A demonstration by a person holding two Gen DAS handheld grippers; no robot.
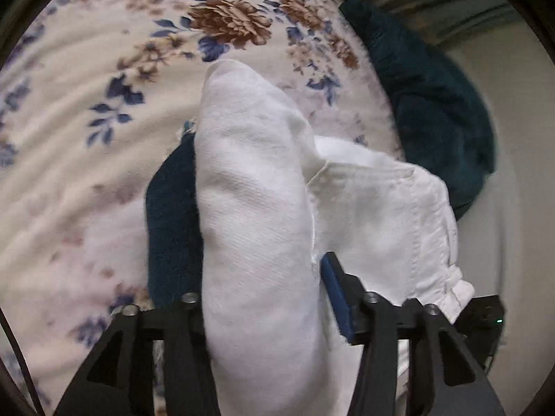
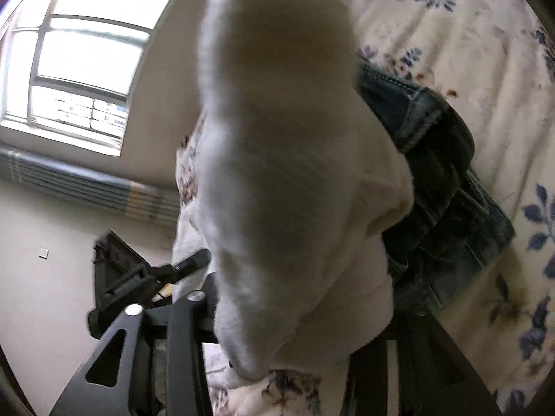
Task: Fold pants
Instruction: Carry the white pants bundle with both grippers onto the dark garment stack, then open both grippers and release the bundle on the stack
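Observation:
White pants (image 1: 256, 215) hang bunched between the fingers of my left gripper (image 1: 263, 294), lifted above a floral bed sheet (image 1: 86, 138). One blue pad (image 1: 334, 298) shows at the cloth's right side; the left pad is hidden. The waistband part with seams (image 1: 399, 215) droops to the right. In the right wrist view the same white pants (image 2: 284, 173) fill the middle, held between the fingers of my right gripper (image 2: 277, 329), whose tips are covered by cloth. My left gripper also shows in the right wrist view (image 2: 145, 277) at lower left.
Dark denim jeans (image 2: 437, 187) lie folded on the sheet (image 2: 485, 69) under the white pants; they also show in the left wrist view (image 1: 173, 225). A dark teal blanket (image 1: 433, 111) lies at the bed's edge. A window (image 2: 79, 62) and wall stand beyond the bed.

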